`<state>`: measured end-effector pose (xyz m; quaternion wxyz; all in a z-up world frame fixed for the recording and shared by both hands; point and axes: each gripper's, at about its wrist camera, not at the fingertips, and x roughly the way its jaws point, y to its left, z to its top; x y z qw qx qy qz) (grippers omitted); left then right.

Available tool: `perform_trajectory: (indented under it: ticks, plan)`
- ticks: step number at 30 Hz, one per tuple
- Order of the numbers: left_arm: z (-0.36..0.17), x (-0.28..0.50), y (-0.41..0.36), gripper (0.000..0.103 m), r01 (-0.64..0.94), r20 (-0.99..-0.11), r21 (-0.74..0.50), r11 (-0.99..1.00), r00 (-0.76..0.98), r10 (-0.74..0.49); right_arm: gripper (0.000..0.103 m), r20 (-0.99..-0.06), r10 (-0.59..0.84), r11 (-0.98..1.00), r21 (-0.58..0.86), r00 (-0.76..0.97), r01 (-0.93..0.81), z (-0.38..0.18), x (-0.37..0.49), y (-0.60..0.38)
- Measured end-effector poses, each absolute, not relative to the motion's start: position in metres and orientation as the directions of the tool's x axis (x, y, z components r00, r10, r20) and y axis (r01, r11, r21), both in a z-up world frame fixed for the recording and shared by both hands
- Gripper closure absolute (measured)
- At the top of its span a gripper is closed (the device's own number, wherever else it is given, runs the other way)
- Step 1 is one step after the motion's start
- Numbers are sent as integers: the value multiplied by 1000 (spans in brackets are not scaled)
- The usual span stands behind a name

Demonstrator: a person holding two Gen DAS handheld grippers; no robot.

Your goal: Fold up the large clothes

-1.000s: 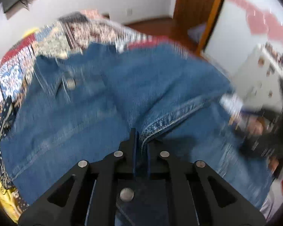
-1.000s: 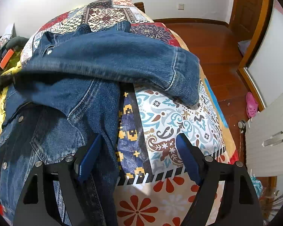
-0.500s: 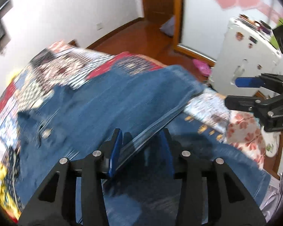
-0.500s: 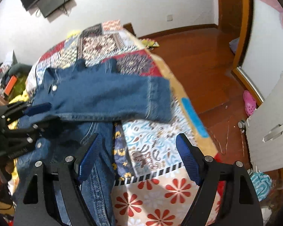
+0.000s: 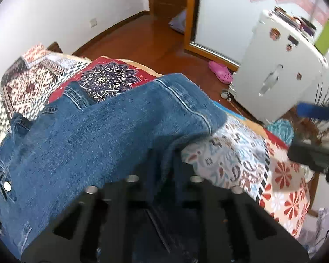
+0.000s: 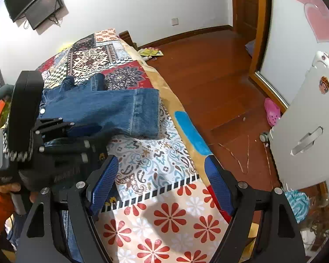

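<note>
Your left hand-held gripper (image 6: 92, 131) is clamping denim jacket (image 5: 103, 135) sleeve fold, jaws just closing; only right view is showing this. Your right hand-held gripper (image 6: 160, 188) is hovering agape over bed (image 6: 164, 214), jacket lying ahead-left.

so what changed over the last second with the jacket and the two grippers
The left gripper moved across toward the right gripper, bringing a fold of the denim jacket with it. Its jaws loosened on the way and have just been closing again, with denim between them. The right gripper's jaws stayed open and empty over the patterned quilt, and the sleeve stayed laid across the jacket.
</note>
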<state>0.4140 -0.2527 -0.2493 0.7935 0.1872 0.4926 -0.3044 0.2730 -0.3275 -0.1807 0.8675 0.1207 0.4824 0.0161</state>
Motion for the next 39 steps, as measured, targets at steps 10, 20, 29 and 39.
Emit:
perform_trajectory:
  ticks: [10, 20, 29, 39]
  plan:
    - [-157, 425, -166, 99, 510, -769, -93, 855, 509, -387, 25, -829, 171, 973, 228, 532, 42, -174, 279, -313]
    - [-108, 383, -13, 99, 302, -689, 11, 953, 693, -211, 25, -823, 267, 964, 228, 501, -139, -168, 313, -243]
    - [-181, 342, 110, 99, 90, -811, -26, 996, 580, -74, 25, -886, 281, 952, 208, 370, -225, -200, 335, -197]
    - [-244, 301, 163, 83, -53, -852, -155, 987, 512, -107, 25, -915, 245, 961, 185, 321, -205, -216, 331, -199]
